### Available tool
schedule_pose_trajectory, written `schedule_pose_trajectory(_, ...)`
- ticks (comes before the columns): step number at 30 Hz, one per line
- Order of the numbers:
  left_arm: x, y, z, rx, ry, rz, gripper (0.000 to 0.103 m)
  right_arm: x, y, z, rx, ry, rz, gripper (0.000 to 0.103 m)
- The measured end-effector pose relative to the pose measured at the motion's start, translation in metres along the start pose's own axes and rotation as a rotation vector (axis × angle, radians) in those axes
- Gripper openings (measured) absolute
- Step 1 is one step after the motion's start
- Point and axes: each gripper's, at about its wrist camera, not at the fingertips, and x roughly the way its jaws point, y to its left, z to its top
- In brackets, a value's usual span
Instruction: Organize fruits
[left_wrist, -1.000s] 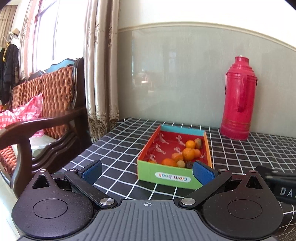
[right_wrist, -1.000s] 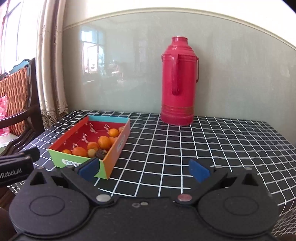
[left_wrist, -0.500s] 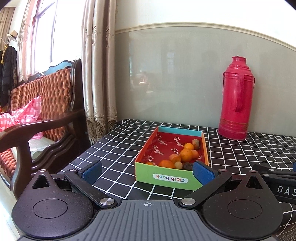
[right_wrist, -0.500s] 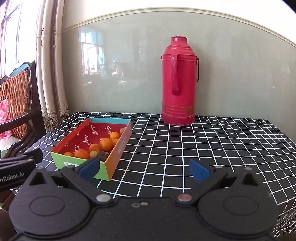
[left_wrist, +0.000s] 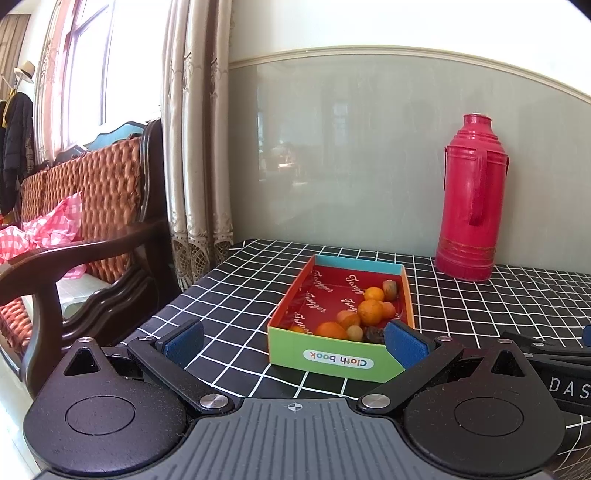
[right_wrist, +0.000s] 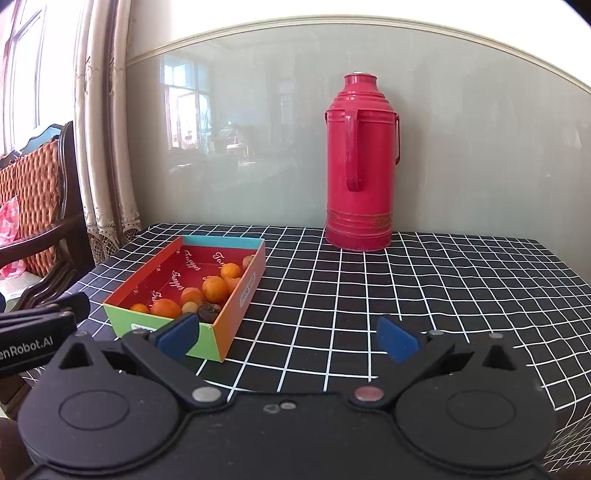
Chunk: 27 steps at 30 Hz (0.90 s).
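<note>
So both grippers were just hanging above the near edge of the checkered tablecloth (right_wrist: 406, 280), the left gripper (left_wrist: 293, 341) and right gripper (right_wrist: 288, 336) each with blue pads spread wide and nothing between them. The fruits (left_wrist: 369, 312), a bunch of small oranges plus a couple of darker bits, sat piled toward one long side of the open cardboard box (left_wrist: 332, 360), just ahead of the left gripper. A red thermos (right_wrist: 360, 162) stood upright by the wall, well apart from the box.
</note>
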Motion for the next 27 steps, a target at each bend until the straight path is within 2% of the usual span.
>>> schedule_pose_trajectory(27,0.0002,0.0005,-0.0001,-0.001,0.0,-0.001,0.103,-0.0017,0.0043,0.0007,-0.006,-0.006,0.001,0.097)
